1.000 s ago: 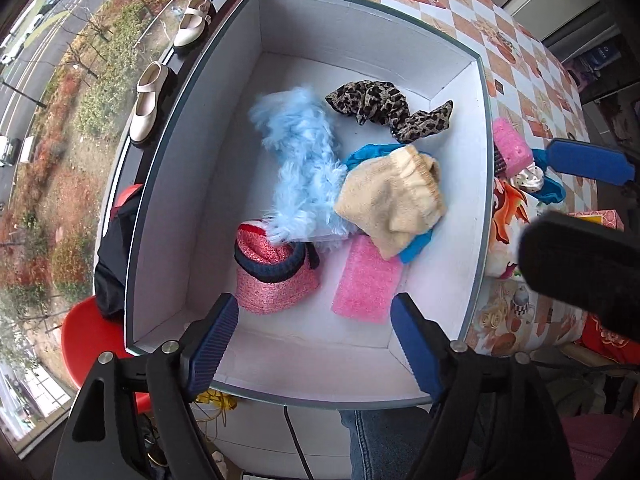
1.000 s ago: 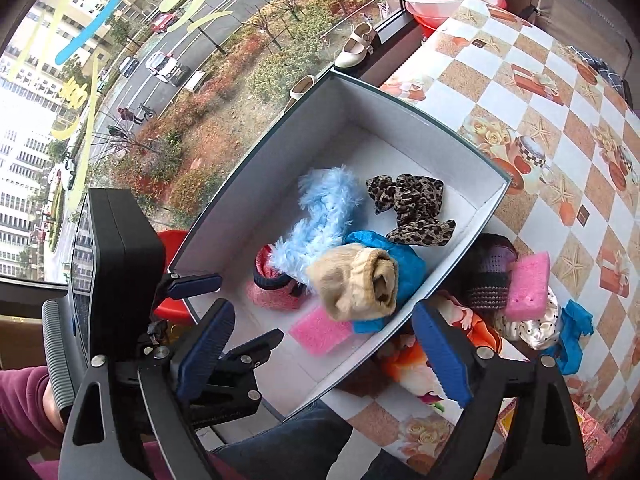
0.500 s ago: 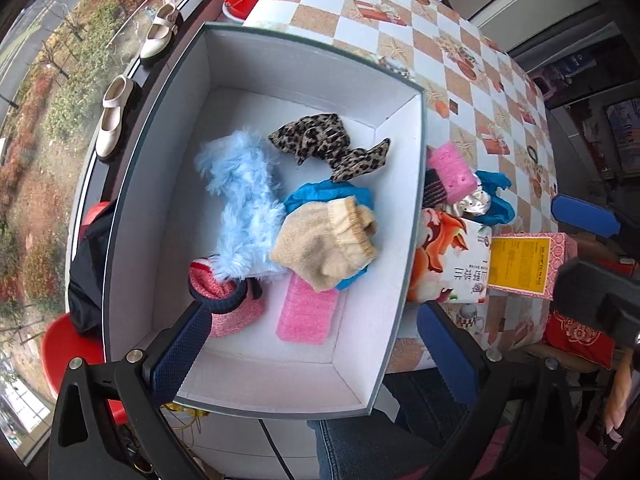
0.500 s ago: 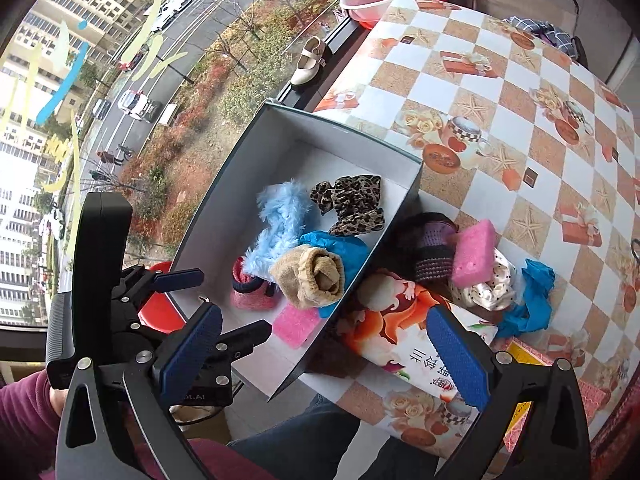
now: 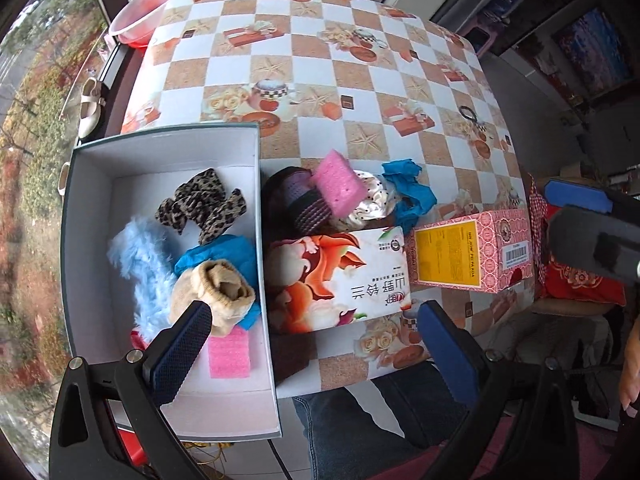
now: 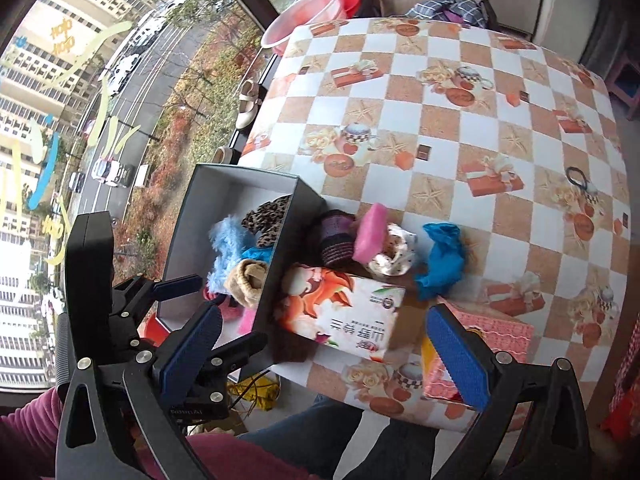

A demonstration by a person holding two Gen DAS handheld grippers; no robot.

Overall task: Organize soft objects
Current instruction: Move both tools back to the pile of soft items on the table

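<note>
My left hand-held gripper (image 5: 312, 332) hung over the near edge of the table (image 5: 360, 80) with its jaws spread wide and nothing between them. My right hand-held gripper (image 6: 320, 344) stood just as wide apart and empty, above the same edge.

Nearest me on the left sat the open white box (image 5: 92, 216). Inside it I saw a pink foam pad (image 5: 230, 354) at the near end, then a beige knit piece (image 5: 216, 292) lying on a blue cloth (image 5: 232, 250), a fluffy light-blue piece (image 5: 140, 264) beside them, and a leopard-print piece (image 5: 204, 206) farther in.

Just right of the box lay a flowered packet (image 5: 340, 276), with a pink carton (image 5: 472, 250) beside it.

Beyond those, a small heap was on the table against the box's outer wall: a dark purple knit item (image 5: 296, 200), a pink sponge (image 5: 338, 188) resting on top, a white dotted cloth (image 5: 372, 204), and a crumpled blue cloth (image 5: 408, 192).

At the far corner stood a pink basin (image 5: 152, 4).
</note>
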